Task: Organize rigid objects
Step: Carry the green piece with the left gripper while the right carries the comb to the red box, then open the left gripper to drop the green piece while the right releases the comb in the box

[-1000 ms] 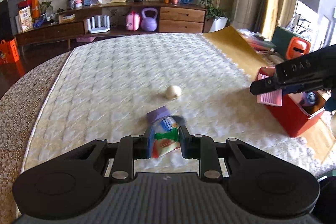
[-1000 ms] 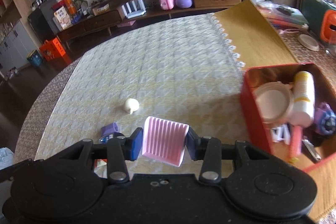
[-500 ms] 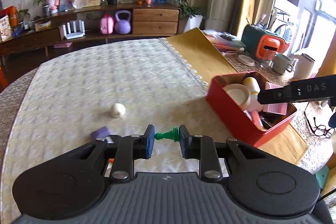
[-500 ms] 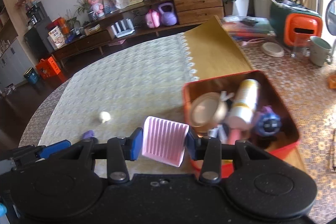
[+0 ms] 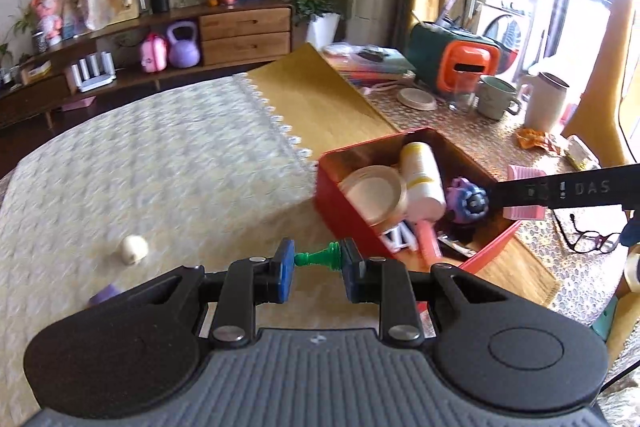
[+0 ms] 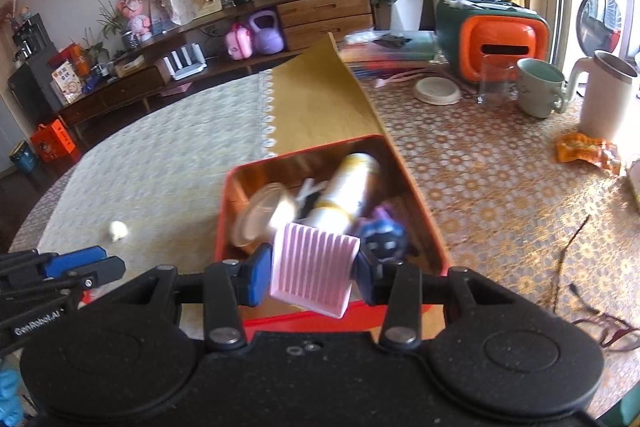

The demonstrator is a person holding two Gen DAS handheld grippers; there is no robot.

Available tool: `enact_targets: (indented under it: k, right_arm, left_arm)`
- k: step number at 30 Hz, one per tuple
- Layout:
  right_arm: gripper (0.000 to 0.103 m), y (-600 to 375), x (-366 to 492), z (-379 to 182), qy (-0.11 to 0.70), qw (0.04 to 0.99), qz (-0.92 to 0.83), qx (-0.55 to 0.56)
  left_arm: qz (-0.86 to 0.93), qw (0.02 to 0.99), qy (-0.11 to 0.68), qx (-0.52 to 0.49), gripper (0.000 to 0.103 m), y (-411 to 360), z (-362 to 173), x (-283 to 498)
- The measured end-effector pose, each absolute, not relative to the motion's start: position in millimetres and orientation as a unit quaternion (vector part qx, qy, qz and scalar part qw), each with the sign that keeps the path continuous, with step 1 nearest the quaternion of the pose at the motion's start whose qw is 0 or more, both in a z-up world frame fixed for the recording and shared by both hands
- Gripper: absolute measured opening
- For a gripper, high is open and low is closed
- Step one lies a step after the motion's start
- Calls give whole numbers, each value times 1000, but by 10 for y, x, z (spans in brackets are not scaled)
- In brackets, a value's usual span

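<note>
My left gripper (image 5: pixel 318 261) is shut on a small green chess pawn (image 5: pixel 319 256), held sideways just left of the red box (image 5: pixel 332 183). My right gripper (image 6: pixel 312 267) is shut on a pink ribbed piece (image 6: pixel 310 267) and hangs over the near end of the red box (image 6: pixel 224 211). Inside the box lie a round lidded tin (image 5: pixel 374 193), a white bottle (image 5: pixel 422 181), a purple-blue toy (image 5: pixel 468 201) and other small items. On the cloth to the left remain a cream ball (image 5: pixel 134 249) and a purple piece (image 5: pixel 105 294).
The cream tablecloth (image 5: pixel 160 179) covers the left of the table; a yellow runner (image 5: pixel 320 103) lies beside it. Right of the box stand an orange-green case (image 6: pixel 492 43), a green mug (image 6: pixel 540 93), a white jug (image 6: pixel 604 97), a snack wrapper (image 6: pixel 586 151) and glasses (image 5: pixel 592 241).
Both grippers have swung to the right with their loads, from above the cloth to the red box. The right gripper now hangs over the box; the ball and purple piece fell behind at left.
</note>
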State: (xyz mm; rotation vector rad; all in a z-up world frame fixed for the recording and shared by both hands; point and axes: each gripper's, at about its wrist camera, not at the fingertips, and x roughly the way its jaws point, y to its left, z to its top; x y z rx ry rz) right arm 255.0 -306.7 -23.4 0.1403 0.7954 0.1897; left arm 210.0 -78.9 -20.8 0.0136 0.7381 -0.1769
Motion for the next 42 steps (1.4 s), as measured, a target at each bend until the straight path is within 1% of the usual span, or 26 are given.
enact_targets:
  k: [9,20,24,32,42]
  right_arm:
    - [42,-3313,2785,-377,398,912,76,70]
    - [42,-3288,3012,-575,411,905,82,68]
    - [42,-3253,3078,-619,415,903,84,69]
    - [43,-3203,3127,-719,423,901,74,58]
    - [44,-3189,3119,-758,430,900,59,45]
  left_arm:
    - [-125,918,375,37,24,-1358,-304,2419]
    - [-152,898,406,79,24,-1832,-584,2737]
    - [-151,891,420,81,24,-1908,-684,2831]
    - [-145,887,425,106,24,-2003,-818,2936]
    - [-151,879,446,81,24,-1973,-900,3002]
